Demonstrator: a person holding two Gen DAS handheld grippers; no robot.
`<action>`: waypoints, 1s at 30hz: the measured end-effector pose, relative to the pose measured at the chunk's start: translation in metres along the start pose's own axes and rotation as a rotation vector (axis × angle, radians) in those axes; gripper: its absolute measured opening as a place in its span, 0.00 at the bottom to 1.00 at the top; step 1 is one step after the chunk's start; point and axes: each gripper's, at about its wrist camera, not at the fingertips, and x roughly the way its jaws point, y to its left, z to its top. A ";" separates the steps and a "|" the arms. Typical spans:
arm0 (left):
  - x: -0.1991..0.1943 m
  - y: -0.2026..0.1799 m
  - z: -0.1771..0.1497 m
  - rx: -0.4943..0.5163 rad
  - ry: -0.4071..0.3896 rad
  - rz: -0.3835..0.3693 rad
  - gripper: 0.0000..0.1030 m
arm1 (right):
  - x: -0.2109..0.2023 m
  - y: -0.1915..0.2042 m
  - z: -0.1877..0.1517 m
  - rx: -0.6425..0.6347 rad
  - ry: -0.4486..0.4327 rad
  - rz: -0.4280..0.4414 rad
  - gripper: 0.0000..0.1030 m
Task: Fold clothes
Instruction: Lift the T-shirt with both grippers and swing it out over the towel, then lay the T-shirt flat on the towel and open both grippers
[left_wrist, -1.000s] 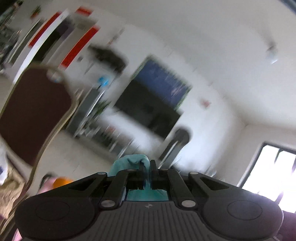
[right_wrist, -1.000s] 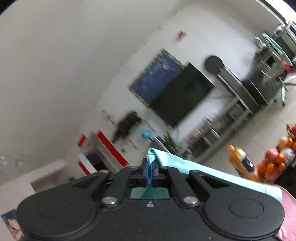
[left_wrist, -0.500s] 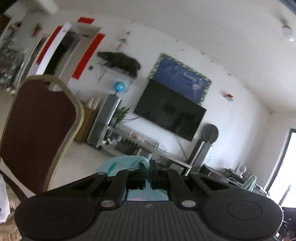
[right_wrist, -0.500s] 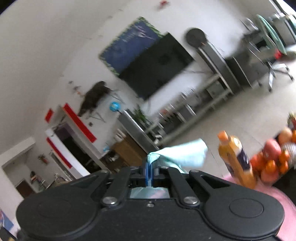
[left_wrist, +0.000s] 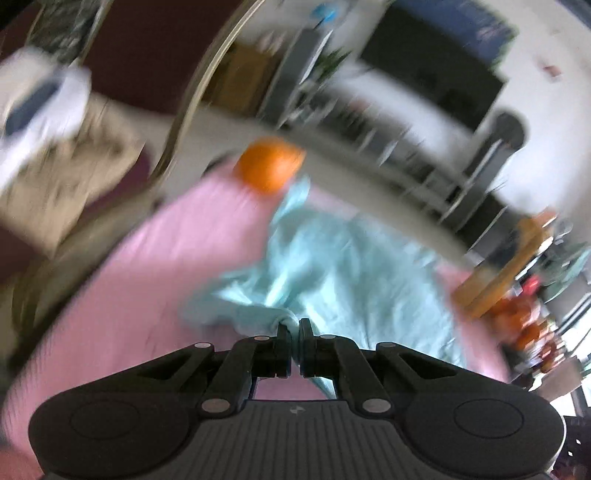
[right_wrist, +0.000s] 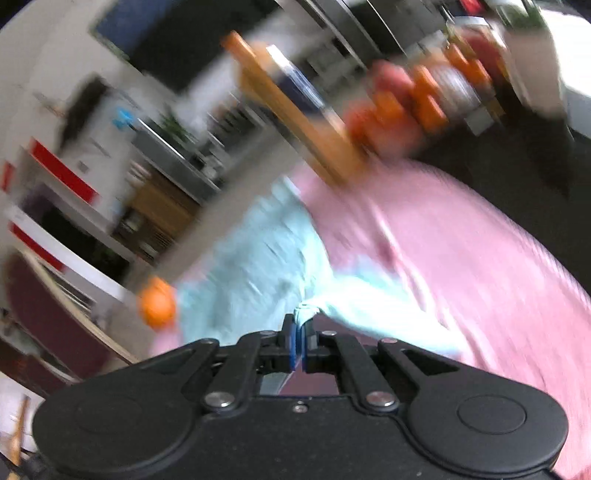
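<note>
1. Across the pink tablecloth (left_wrist: 155, 258), a soft, smooth sheet covering the tabletop, the pale turquoise garment (left_wrist: 351, 266) lies part-spread and part-bunched; it is thin, slightly glossy fabric with loose rumpled folds. Both views are heavily smeared by motion, so fine detail is lost.

2. Beyond the table's far edge stands a chair (left_wrist: 140, 55) with a dark maroon padded back and a curved gold metal frame, near the garment's far left side.

3. Off to the right sits a blurred heap of red and orange fruit (right_wrist: 413, 96) beside a tall orange bottle (right_wrist: 295, 122), both just past the cloth's edge.

4. One round orange (left_wrist: 271, 168) rests on the table, touching or just beside the garment's far tip; I cannot tell which.

5. The left gripper (left_wrist: 294, 334) is clamped tight on a gathered bunch of the turquoise fabric, which wells up round its fingertips.

6. The right gripper (right_wrist: 300, 325) likewise pinches a small tuft of the same garment between its blue-lined pads.

7. Risks, as I judge them: the slippery cloth could slide out of either thin pinch; laid down at speed, it may land creased instead of flat; the trailing hem could nudge the orange and set it rolling, or drag toward the bottle and tip it.
</note>
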 end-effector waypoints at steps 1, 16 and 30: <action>0.004 0.006 -0.006 -0.012 0.023 0.015 0.02 | 0.006 -0.004 -0.005 0.015 0.038 -0.021 0.02; -0.036 0.005 -0.042 0.096 0.007 0.165 0.04 | -0.024 0.006 -0.041 -0.206 -0.005 -0.085 0.02; -0.025 0.012 -0.069 0.196 0.141 0.362 0.13 | -0.009 -0.015 -0.050 -0.213 0.084 -0.204 0.13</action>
